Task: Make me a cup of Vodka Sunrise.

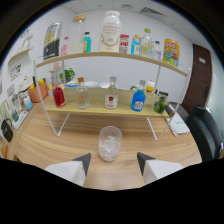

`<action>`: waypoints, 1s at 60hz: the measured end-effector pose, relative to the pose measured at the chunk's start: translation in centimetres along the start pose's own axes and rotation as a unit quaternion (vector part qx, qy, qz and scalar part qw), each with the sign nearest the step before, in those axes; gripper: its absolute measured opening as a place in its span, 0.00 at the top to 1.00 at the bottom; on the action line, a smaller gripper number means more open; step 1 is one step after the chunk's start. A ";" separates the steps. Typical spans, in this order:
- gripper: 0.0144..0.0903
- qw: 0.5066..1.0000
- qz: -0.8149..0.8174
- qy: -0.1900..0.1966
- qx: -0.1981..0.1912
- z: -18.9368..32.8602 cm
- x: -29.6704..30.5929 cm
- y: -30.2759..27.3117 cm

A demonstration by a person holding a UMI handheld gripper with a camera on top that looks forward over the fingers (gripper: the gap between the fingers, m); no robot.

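Observation:
A clear glass with ice in it stands on the wooden table, just ahead of my gripper and in line with the gap between its fingers. The two fingers are spread wide and hold nothing. On the lower shelf beyond the glass stand a red-liquid bottle, a clear bottle with an orange cap, a clear bottle with a red label and a blue-liquid bottle.
A white wire rack carries an upper shelf lined with several bottles, cans and a large white jug. A green item sits at the lower shelf's right end. A black chair stands at the right, small clutter at the left.

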 end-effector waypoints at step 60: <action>0.06 0.984 0.031 -0.062 0.166 3.8 -17.5 -11.2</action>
